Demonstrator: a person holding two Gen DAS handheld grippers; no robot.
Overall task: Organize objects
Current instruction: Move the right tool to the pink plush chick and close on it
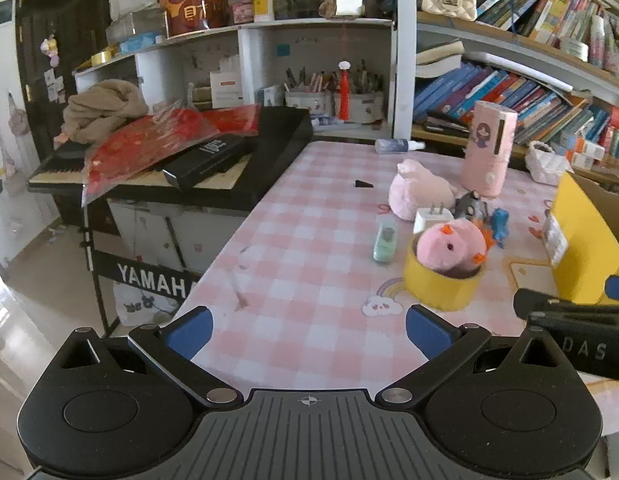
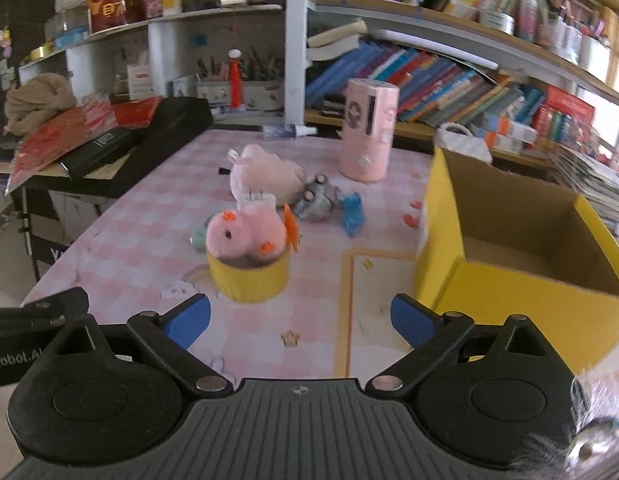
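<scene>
Plush (image 2: 245,228), pink w/ orange bits, sits in yellow tape roll (image 2: 249,280).

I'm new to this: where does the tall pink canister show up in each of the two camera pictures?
Left wrist view: the tall pink canister stands upright right of centre, at the table's far side, behind the toys.
Right wrist view: it stands upper centre, left of the yellow cardboard box.
Shared landmark: the yellow tape roll with a pink plush toy in it, nearer the camera than the canister.
</scene>
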